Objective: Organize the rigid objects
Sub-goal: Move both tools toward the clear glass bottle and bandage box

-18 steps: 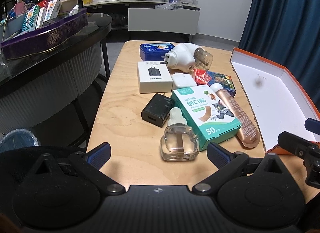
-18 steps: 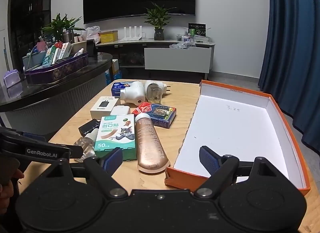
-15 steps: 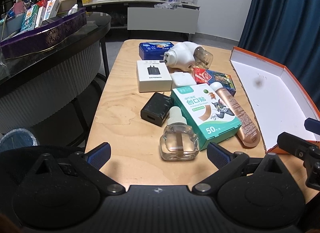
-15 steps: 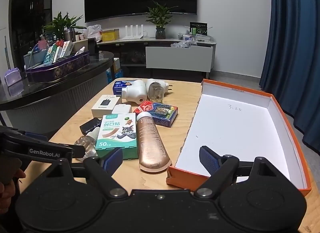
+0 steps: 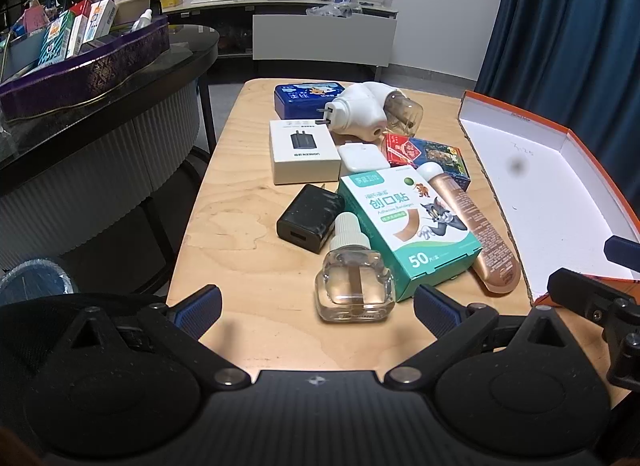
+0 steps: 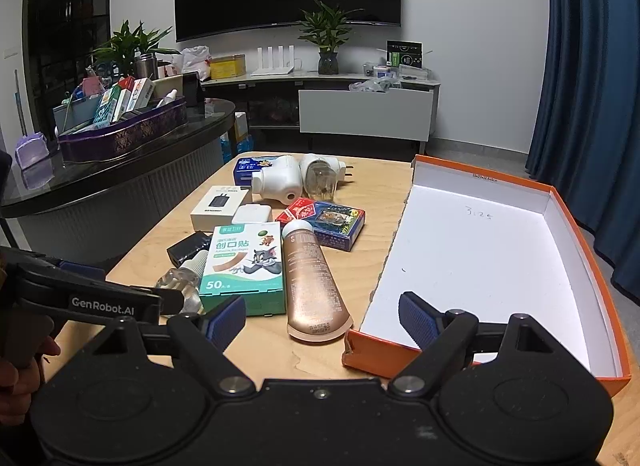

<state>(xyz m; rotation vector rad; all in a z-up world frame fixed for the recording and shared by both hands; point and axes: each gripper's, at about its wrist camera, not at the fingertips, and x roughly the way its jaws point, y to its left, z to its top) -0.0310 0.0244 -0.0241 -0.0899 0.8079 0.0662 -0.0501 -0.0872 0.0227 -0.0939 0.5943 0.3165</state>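
Observation:
Several small items lie in a cluster on the wooden table: a clear glass refill bottle, a green bandage box, a bronze tube, a black charger, a white charger box, playing-card packs, white plug-in diffusers and a blue tin. An open orange box with a white, bare inside stands to their right. My left gripper is open just short of the glass bottle. My right gripper is open near the tube's end and the orange box's corner.
A dark curved counter with a purple tray of boxes runs along the left. Blue curtains hang on the right. A TV, plants and a low shelf line the far wall. A hand holds the left gripper's handle.
Both views have crept slightly forward toward the items. Both grippers stay open, and nothing on the table has moved.

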